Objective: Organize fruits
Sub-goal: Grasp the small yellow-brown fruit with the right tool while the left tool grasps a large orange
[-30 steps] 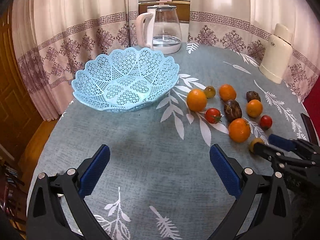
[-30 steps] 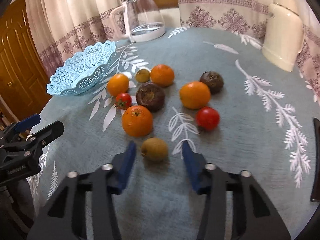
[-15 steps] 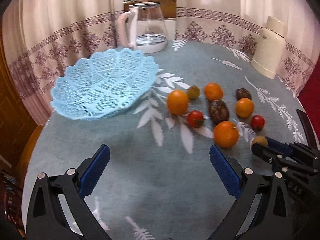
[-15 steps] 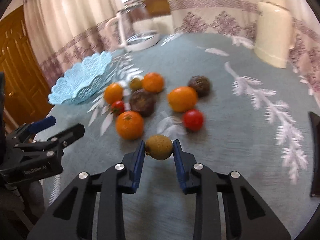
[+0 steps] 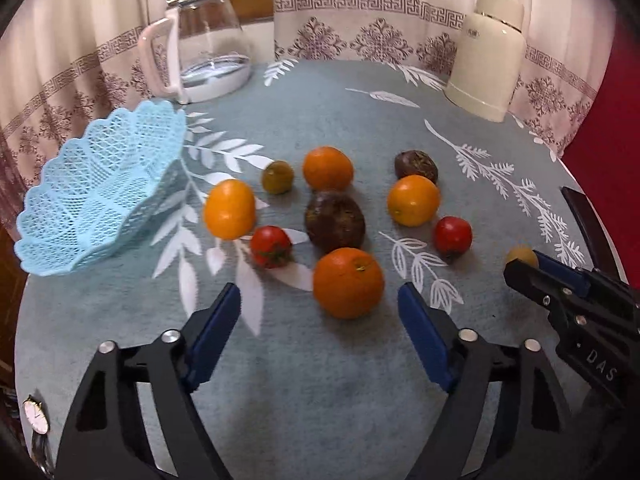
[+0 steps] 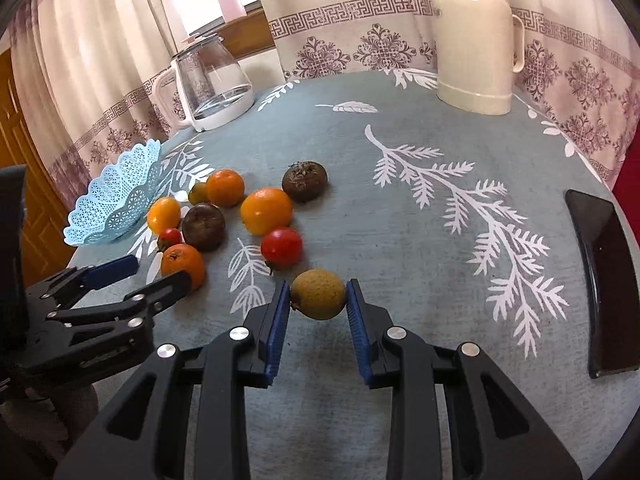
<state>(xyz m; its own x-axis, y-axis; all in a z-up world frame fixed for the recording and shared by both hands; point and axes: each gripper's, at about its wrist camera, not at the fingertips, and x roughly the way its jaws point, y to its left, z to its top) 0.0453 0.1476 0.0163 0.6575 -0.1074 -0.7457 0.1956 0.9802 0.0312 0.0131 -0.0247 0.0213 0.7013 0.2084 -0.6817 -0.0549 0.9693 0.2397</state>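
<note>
No fruit is seen in the blue basket (image 5: 100,196); a kiwi (image 6: 318,294) is clamped by the right gripper (image 6: 318,300), half hidden in the left view; the left gripper (image 5: 320,316) is held wide open, empty

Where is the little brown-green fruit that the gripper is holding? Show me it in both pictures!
Left wrist view: the brown-green fruit peeks out at the far right, just past the right gripper.
Right wrist view: it sits low in the middle, pinched between the blue jaws of that gripper.
Shared landmark: the red tomato on the table close by the fruit.
</note>
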